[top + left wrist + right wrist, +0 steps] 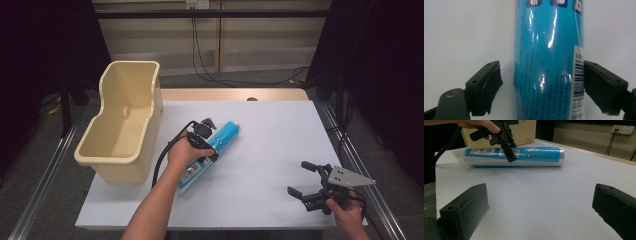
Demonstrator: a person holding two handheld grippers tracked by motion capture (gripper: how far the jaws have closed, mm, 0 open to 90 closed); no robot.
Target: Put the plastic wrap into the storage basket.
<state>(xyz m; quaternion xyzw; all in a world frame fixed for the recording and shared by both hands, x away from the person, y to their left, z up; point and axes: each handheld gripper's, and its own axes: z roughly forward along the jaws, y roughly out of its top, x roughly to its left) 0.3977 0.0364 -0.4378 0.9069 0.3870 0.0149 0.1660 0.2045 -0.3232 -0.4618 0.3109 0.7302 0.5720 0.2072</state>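
On table: one blue tube (216, 148) | left fingers (487, 82) straddling, seemingly untouching | right gripper (303, 179) wide

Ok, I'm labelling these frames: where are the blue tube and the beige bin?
blue tube (544, 62), left gripper view, middle of its blue wrapper.
beige bin (150, 122), high view, its right outer wall.

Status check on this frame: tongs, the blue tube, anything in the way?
Left tongs straddle the blue tube, one pad touching, one with a gap. Right tongs open, over bare table. Tube lies flat; beige bin beside it. Nothing in the way.
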